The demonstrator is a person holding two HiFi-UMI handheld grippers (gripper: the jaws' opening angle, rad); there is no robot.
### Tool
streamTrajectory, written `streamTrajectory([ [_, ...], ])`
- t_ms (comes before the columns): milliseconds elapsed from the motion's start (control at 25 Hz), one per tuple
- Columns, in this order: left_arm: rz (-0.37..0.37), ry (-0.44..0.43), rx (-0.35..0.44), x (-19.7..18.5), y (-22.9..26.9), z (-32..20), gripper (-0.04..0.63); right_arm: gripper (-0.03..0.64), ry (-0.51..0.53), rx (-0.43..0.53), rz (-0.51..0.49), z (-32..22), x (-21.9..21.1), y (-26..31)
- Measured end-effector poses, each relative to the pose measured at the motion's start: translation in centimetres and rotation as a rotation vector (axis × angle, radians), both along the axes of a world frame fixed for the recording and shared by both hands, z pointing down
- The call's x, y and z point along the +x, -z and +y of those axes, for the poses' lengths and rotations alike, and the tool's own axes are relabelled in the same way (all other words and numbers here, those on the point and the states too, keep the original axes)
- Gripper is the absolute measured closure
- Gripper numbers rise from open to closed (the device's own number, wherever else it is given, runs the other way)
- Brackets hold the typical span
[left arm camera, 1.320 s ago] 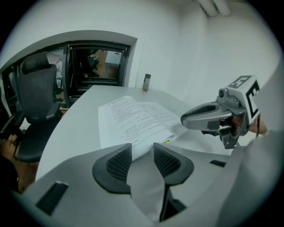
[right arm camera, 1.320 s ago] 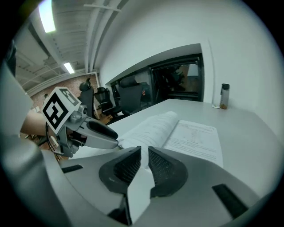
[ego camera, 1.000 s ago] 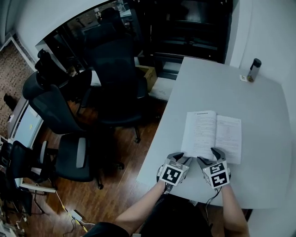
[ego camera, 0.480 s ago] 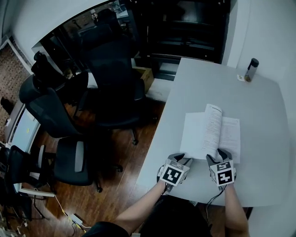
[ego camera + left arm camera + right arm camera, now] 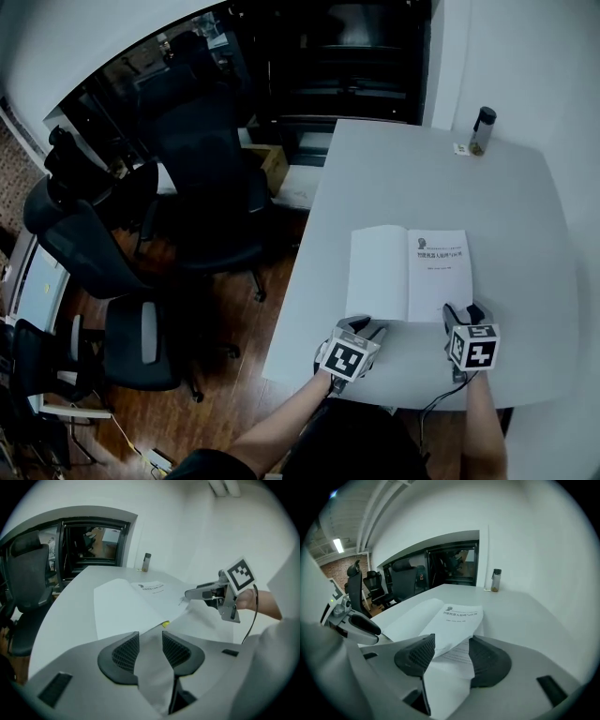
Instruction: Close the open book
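Note:
The open book (image 5: 408,272) lies flat on the white table (image 5: 394,169), with a blank page on the left and a printed title page on the right. My right gripper (image 5: 459,311) is at the book's near right corner. In the right gripper view its jaws (image 5: 452,646) are closing, with the lifted corner of the title page and the sheets under it (image 5: 457,616) between them. My left gripper (image 5: 364,323) stands open just short of the book's near left corner (image 5: 126,604), with only table between its jaws (image 5: 146,641).
A dark bottle (image 5: 481,129) stands at the table's far right corner beside a small tag. Black office chairs (image 5: 206,178) crowd the wooden floor left of the table. The table's near edge runs just under both grippers.
My right gripper has swept to the right along the book's near edge. The pages that stood upright half a second ago have come down on the right side, so the title page is on top.

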State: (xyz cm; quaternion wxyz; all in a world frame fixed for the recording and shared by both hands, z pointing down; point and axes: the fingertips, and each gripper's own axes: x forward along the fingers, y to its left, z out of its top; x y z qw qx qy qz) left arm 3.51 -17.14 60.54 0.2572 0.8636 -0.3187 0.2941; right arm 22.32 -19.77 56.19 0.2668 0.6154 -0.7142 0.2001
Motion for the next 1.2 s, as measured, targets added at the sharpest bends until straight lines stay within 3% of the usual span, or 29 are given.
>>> streamTrajectory([
  [200, 0.022, -0.007, -0.045, 1.7, -0.9, 1.3, 0.439, 0.385, -0.042, 0.002, -0.006, 1.0, 2.1, -0.1],
  [440, 0.037, 0.110, -0.073, 2.2, -1.1, 0.1, 0.440, 0.385, -0.016, 0.010, -0.002, 2.0, 2.5, 0.3],
  [480, 0.042, 0.136, -0.073, 2.2, -1.1, -0.2, 0.454, 0.385, -0.012, 0.012, -0.001, 2.1, 2.6, 0.5],
  [560, 0.050, 0.194, -0.062, 1.7, -0.8, -0.8, 0.551, 0.385, -0.007, 0.017, -0.001, 2.3, 2.9, 0.7],
  [640, 0.056, 0.239, -0.047, 1.4, -0.5, -1.3, 0.590, 0.385, -0.003, 0.019, -0.002, 2.5, 3.3, 0.9],
  [840, 0.057, 0.292, 0.062, 1.6, 0.8, -2.5, 0.591, 0.385, 0.018, 0.020, -0.005, 2.8, 4.0, 0.8],
  [1040, 0.105, 0.241, 0.206, 4.9, 4.2, -3.2, 0.591, 0.385, 0.030, 0.026, -0.007, 2.9, 4.8, 1.2],
  [1200, 0.137, 0.189, 0.233, 8.0, 5.1, -3.0, 0.591, 0.385, 0.031, 0.030, -0.011, 3.4, 5.8, 1.3],
])
